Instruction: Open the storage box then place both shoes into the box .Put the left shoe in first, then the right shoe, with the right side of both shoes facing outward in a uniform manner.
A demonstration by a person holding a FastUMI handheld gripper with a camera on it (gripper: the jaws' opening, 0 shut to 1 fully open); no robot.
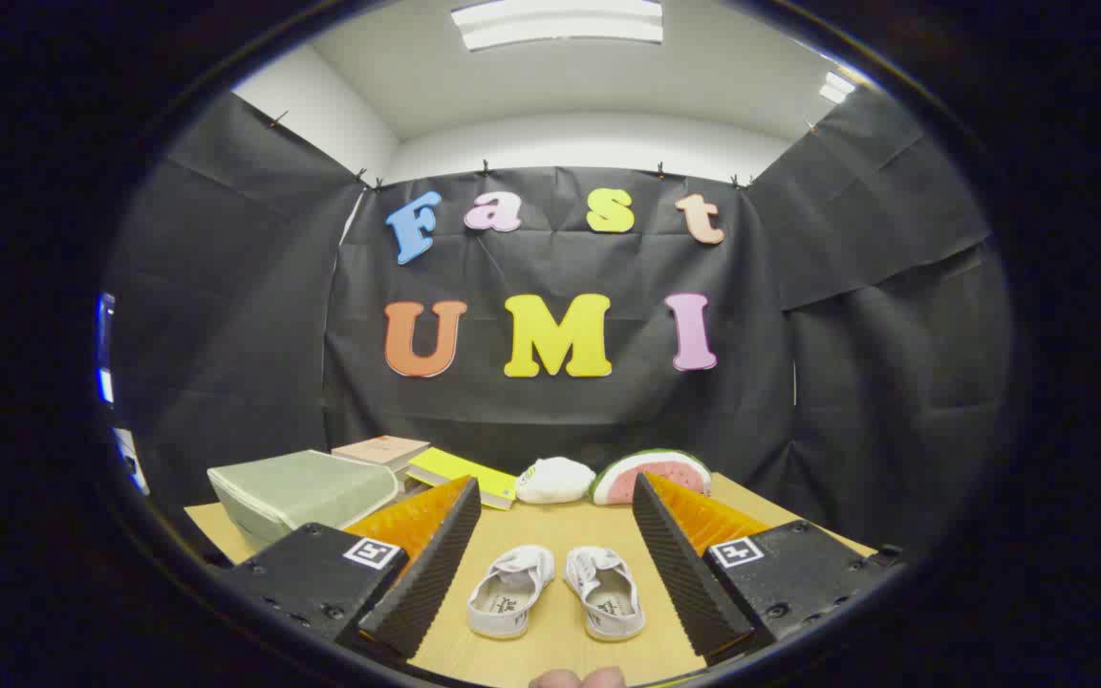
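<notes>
Claw (555, 564) at lower centre of frame, fingers spread wide, gripping nothing. Between the fingers, on the wooden worktop (550, 526): left shoe (510, 591) and right shoe (606, 592), side by side, openings up. Left of centre, behind the left finger: closed storage box (297, 489). Further back, books (417, 459), white pouch (555, 480), watermelon cushion (651, 475).

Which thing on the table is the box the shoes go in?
Start at the wooden table in front of the black cloth wall. The gripper is open, with two white shoes lying between its fingers. Beyond the finger beside the books sits the storage box: pale green, soft-sided and closed, the biggest thing on the table.
</notes>
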